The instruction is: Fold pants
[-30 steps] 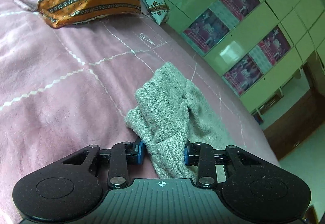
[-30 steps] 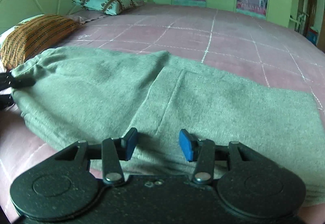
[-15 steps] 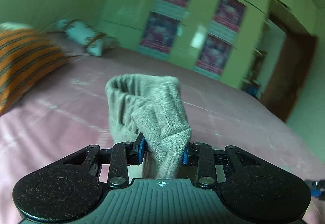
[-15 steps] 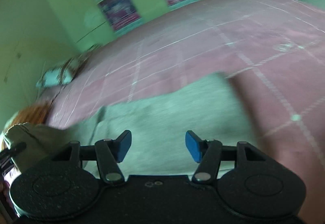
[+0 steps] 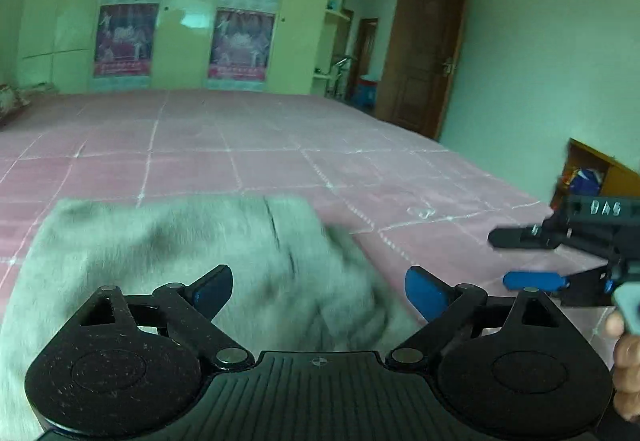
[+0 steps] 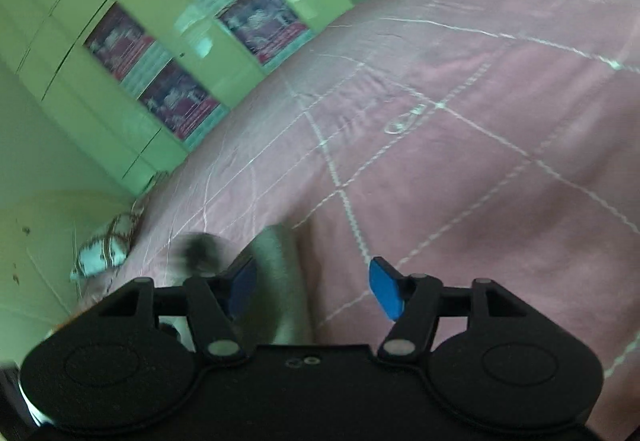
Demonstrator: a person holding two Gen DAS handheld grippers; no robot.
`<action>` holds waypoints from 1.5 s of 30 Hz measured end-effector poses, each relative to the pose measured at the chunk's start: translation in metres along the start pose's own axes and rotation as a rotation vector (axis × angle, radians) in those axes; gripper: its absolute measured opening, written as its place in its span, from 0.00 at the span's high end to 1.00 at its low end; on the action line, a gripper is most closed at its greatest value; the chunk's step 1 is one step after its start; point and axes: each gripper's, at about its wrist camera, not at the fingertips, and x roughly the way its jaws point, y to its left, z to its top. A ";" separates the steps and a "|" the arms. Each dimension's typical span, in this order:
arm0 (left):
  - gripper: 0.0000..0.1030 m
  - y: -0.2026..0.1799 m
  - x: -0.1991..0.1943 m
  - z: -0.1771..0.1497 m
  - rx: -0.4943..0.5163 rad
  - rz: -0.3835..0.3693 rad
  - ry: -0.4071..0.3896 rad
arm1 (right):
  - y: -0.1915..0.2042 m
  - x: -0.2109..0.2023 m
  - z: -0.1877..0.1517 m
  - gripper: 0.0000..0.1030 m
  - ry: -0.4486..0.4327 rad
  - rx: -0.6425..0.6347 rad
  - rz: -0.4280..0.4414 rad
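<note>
Left gripper: the left gripper (image 5: 319, 291) hangs low over the bed with its blue-padded fingers (image 5: 426, 293) spread wide and nothing between them.
Right gripper: the right gripper (image 6: 312, 285) is also spread wide and holds nothing; in the left wrist view it shows at the far right edge (image 5: 532, 261), side-on, just above the bed.
Pants: the grey pants (image 5: 180, 261) lie bunched on the pink bedspread directly in front of the left gripper, their right edge blurred; in the right wrist view only a blurred grey strip of them (image 6: 276, 281) shows, beside that gripper's left finger.
Bed: the pink quilted bedspread (image 5: 280, 145), stitched in a white grid, fills the middle ground and runs back to the wall.
Background: a pale green wardrobe (image 5: 180, 1) with four posters stands at the far side, a brown wooden door (image 5: 424, 49) is open at the right, and a patterned pillow (image 6: 106, 245) lies at the left edge of the bed.
</note>
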 end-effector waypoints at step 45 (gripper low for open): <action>0.11 0.164 -0.057 -0.070 -0.227 0.363 0.160 | 0.107 0.100 -0.062 0.71 0.210 -0.017 0.088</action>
